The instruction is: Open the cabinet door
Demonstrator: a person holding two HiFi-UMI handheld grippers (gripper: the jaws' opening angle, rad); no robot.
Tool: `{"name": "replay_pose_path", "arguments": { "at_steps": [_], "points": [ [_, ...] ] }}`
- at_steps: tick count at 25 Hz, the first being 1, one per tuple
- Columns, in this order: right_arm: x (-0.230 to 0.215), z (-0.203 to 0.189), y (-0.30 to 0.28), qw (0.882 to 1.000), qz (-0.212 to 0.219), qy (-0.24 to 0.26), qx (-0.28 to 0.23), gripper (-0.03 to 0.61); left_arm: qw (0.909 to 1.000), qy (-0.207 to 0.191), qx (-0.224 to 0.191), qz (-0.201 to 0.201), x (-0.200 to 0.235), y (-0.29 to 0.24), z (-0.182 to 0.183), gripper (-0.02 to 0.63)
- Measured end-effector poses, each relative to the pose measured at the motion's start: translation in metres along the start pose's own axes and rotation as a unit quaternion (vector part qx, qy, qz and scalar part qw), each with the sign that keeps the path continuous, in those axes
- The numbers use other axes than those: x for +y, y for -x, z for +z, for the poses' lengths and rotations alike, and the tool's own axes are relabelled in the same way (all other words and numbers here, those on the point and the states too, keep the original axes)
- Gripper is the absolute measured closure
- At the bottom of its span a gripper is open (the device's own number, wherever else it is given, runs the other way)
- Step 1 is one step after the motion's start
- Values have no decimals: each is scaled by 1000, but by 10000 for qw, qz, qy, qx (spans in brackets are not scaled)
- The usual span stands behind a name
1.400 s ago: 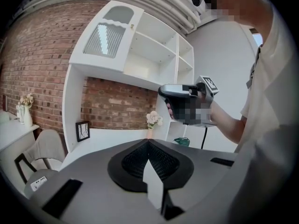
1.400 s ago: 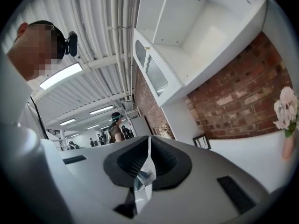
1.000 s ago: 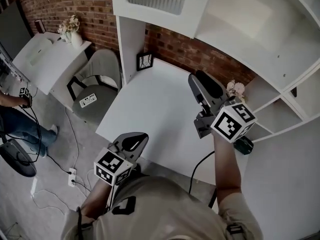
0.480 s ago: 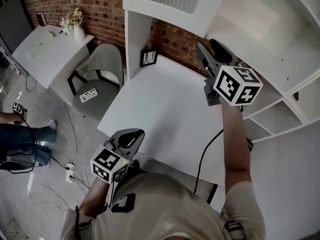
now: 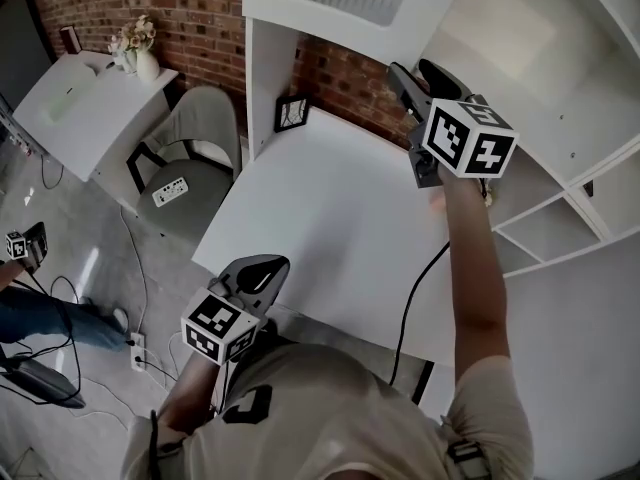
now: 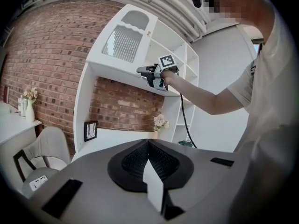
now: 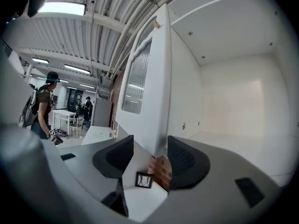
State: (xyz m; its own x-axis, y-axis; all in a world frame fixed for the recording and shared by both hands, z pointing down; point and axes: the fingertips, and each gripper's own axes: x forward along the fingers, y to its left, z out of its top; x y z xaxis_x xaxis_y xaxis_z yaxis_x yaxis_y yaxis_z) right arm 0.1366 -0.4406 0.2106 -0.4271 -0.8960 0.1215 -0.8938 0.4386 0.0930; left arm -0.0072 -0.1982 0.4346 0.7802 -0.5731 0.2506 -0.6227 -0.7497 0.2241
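well below and left of the cabinet door (image 5: 335, 8), the left gripper (image 6: 148, 143) hangs over the near edge of the desk (image 5: 320, 218), jaws pressed together on nothing. the door itself stands swung partly out, high above the desk. it looks a stiff, painted panel, probably light on its hinges and smooth enough for pads to slide. its ribbed pane (image 7: 138, 78) is likely fragile, so the solid lower free edge is the place to take it. a picture frame (image 5: 290, 115) leans beneath the door, too low to foul the swing. at that lower edge is the right gripper (image 7: 149, 146), whose jaws have just been opening. they stand wide, the edge lined up between them, pads not pressing. right of the door the cabinet interior (image 7: 233, 92) is bare, leaving room.
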Motion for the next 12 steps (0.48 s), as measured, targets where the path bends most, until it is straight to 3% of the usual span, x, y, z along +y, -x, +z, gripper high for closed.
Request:
{"name": "replay_pose_path", "arguments": {
  "at_steps": [12],
  "points": [
    [2, -1, -3, 9984, -499, 276, 14, 350, 9999, -73, 26, -131, 16, 11, -3, 597]
  ]
}}
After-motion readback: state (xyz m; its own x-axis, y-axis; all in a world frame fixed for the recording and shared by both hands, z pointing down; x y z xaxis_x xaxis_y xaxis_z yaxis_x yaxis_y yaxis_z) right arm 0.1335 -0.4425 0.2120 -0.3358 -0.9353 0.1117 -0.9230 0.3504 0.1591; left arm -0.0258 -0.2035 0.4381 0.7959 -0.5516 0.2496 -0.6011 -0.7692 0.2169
